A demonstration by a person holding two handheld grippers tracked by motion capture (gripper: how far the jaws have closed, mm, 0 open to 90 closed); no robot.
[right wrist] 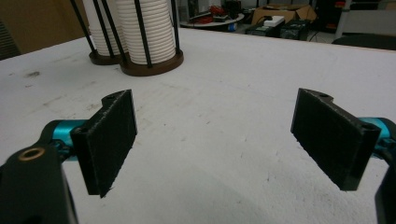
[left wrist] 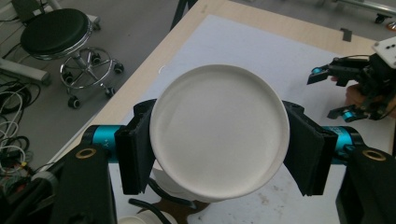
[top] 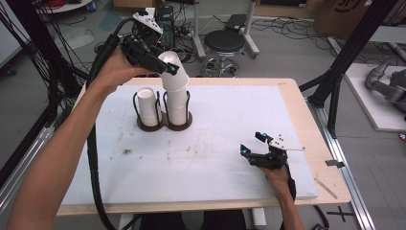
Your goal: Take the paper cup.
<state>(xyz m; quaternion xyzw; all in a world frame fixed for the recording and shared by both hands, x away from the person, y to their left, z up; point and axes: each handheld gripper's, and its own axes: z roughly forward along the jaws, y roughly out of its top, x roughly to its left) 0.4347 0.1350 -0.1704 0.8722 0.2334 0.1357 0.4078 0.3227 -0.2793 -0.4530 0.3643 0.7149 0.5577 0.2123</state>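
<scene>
- I have the left gripper [top: 163, 64] in the upper left of the high view, its jaws clamped on a white paper cup [top: 173, 72] held upside down, base toward the left gripper view's camera.
- In the left gripper view the cup [left wrist: 219, 130] sits mid-frame, a black pad [left wrist: 135, 154] pressing on either side of its wall.
- The cup hangs at the top of the right-hand cup stack [top: 176, 98], which stands in a dark wire holder [top: 165, 122] at upper centre of the high view; a shorter stack [top: 147, 106] sits in the holder's left bay.
- I cannot tell whether the cup is fully free of the stack below or is nested on it.
- My right gripper [top: 256, 146] rests low at the lower right of the high view, jaws wide apart with nothing between them; bare white mat [right wrist: 224, 140] shows between them in the right gripper view.
- Risk, as I judge it: if cups stick together, lifting could drag a second cup up or tip the holder, since nothing steadies it.
- Risk: too hard a squeeze would crush the thin wall; too light, and the tapered cup slips out.
- Risk: a sideways pull could catch the holder's wire uprights [right wrist: 138, 28].
- Writing: I can read no brand, label or print on the cups, holder or mat.
</scene>
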